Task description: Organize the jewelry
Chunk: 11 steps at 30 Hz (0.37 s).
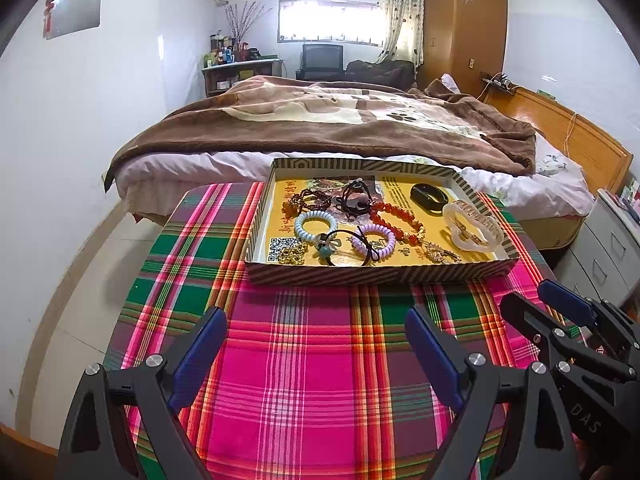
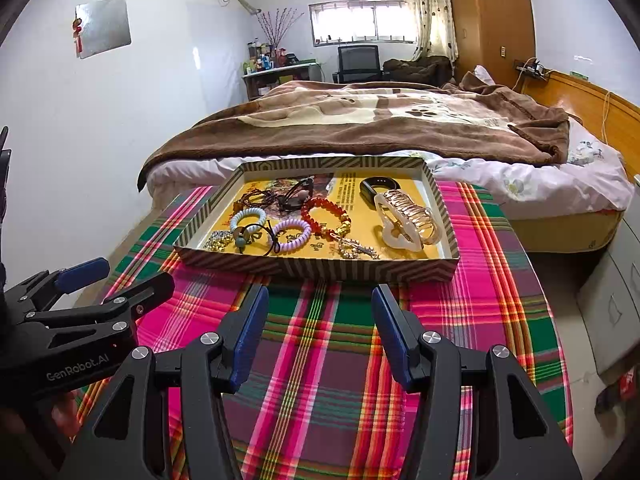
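Two hand-held grippers are up, and both are empty. The left hand-held gripper (image 1: 316, 332) has its blue pads spread wide, nothing between them but plaid cloth. The right hand-held gripper (image 2: 320, 316) stands released too, its gap narrower, and it grasps and touches nothing. Each hangs over the near part of the surface (image 1: 312, 380), short of the tray and apart from it.

One tray (image 1: 360, 274), shallow with striped walls, sits at the far end of the surface, just beside the bed (image 1: 320, 120). All the jewelry lies inside it, so count along:

- Two coil hair ties, one pale blue (image 1: 316, 222) and one lilac (image 1: 374, 238), near each other toward the tray's near side.
- One red bead bracelet (image 1: 394, 218) at the middle.
- One dark bead bracelet (image 1: 310, 199) at the far left.
- One large clear claw clip (image 1: 472, 224) on the right.
- One black bangle-like ring (image 1: 428, 196) at the far right corner.
- One black elastic with a teal bead (image 1: 326, 250), overlapping both coil ties.
- One gold cluster (image 1: 294, 254) at the near left corner.
- One sparkly clip (image 1: 438, 254) near the front wall.
- One dark tangle of cords (image 1: 354, 200) at the back; what it is I cannot tell.

Both hand-held grippers tilt downward and forward, side by side, the right one's fingers showing at the edge of the left view.
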Motion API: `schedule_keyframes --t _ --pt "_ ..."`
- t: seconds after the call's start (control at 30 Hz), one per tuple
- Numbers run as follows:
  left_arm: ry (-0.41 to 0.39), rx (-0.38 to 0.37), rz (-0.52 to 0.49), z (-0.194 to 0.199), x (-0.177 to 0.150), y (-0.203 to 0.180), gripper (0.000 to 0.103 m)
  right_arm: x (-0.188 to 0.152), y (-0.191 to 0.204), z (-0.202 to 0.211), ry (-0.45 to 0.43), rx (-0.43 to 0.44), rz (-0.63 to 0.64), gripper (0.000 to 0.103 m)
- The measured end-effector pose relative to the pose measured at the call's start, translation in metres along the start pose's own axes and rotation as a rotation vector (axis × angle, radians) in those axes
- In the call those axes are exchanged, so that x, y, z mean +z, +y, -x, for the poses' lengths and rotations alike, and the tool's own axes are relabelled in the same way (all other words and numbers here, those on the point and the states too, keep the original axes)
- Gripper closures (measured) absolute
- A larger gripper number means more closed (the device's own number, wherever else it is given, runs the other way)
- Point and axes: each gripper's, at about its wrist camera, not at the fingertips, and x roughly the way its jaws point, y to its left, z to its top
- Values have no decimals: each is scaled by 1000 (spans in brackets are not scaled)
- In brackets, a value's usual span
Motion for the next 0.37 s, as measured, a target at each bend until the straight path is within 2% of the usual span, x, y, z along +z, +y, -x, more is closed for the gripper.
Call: schedule_keyframes --t 0.37 --pt "-3 6 -6 1 -1 -3 12 -2 0 -1 3 1 -3 48"
